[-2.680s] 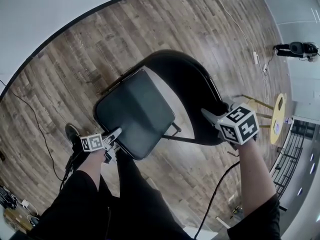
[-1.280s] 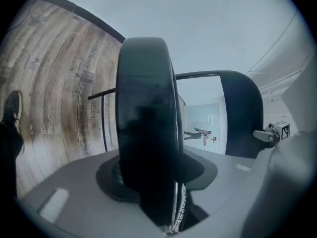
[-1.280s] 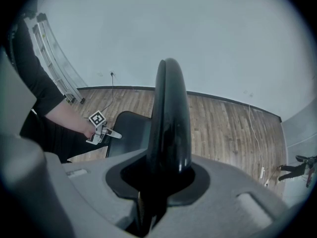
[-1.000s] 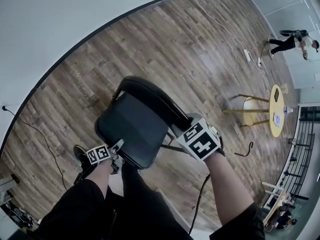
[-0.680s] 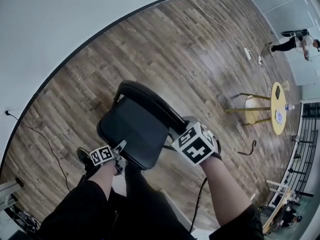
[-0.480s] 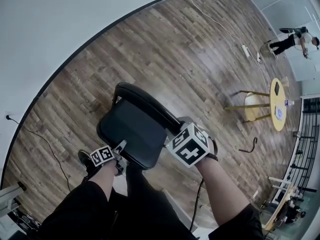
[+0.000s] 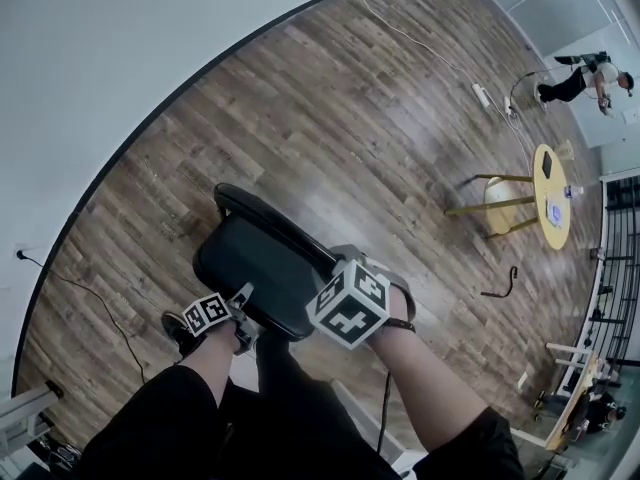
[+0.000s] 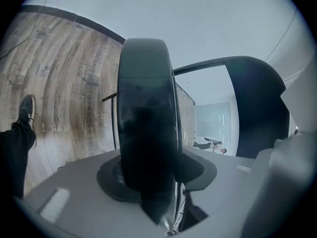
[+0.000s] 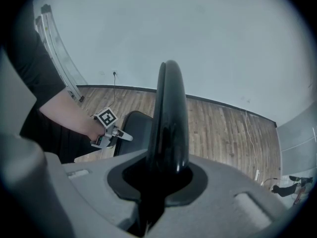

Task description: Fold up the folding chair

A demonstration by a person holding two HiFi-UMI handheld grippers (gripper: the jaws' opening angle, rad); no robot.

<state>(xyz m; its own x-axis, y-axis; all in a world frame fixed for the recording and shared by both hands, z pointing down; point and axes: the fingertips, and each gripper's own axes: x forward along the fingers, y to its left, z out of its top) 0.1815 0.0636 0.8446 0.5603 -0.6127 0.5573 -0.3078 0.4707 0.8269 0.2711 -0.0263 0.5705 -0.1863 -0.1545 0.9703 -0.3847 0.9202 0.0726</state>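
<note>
Both grippers clamped on the chair (image 7: 270, 280), one on each half.

The chair stands on the wooden floor (image 7: 330, 128), right in front of the person's legs and not far from the white wall (image 7: 100, 48). The left gripper (image 7: 242, 294) has its jaws pressed on the near edge of the dark seat (image 8: 146, 123), pads tight on either side of the padding. The right gripper (image 9: 157, 180) points steeply down, and its jaws pinch the top edge of the glossy black backrest (image 9: 168, 118). From above, the backrest shows nearly edge-on along the seat's far side, with a gap between the two. Well apart on the right stands a yellow table (image 7: 548, 193).
</note>
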